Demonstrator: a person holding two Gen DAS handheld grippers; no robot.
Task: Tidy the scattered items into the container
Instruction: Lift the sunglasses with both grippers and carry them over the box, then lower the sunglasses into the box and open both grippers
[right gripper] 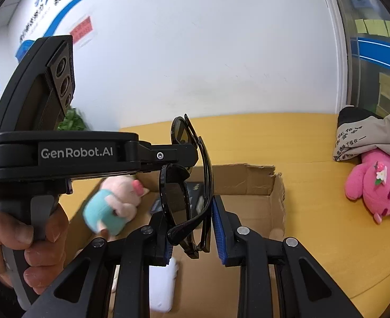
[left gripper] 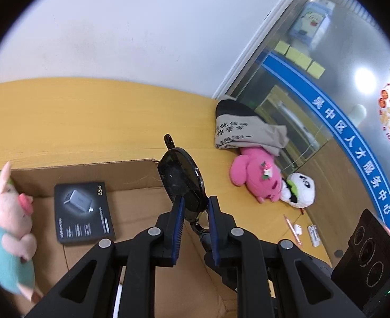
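Black sunglasses (left gripper: pixel 180 179) are held above the open cardboard box (left gripper: pixel 131 171). My left gripper (left gripper: pixel 195 212) holds them at one lens, its pads close around the frame. In the right wrist view my right gripper (right gripper: pixel 191 222) is shut on the folded sunglasses (right gripper: pixel 187 185), with the left gripper's finger (right gripper: pixel 168 156) touching them from the left. Inside the box lie a pink pig plush in a teal shirt (left gripper: pixel 7 225) and a black charger box (left gripper: pixel 82 212). The pig also shows in the right wrist view (right gripper: pixel 115 201).
On the yellow table (left gripper: pixel 89 116) right of the box lie a pink plush (left gripper: pixel 255 175), a panda plush (left gripper: pixel 299 189), a grey cloth bag (left gripper: pixel 242 129), a pen (left gripper: pixel 291 228) and small white items (left gripper: pixel 312 234). A white wall is behind, a glass partition to the right.
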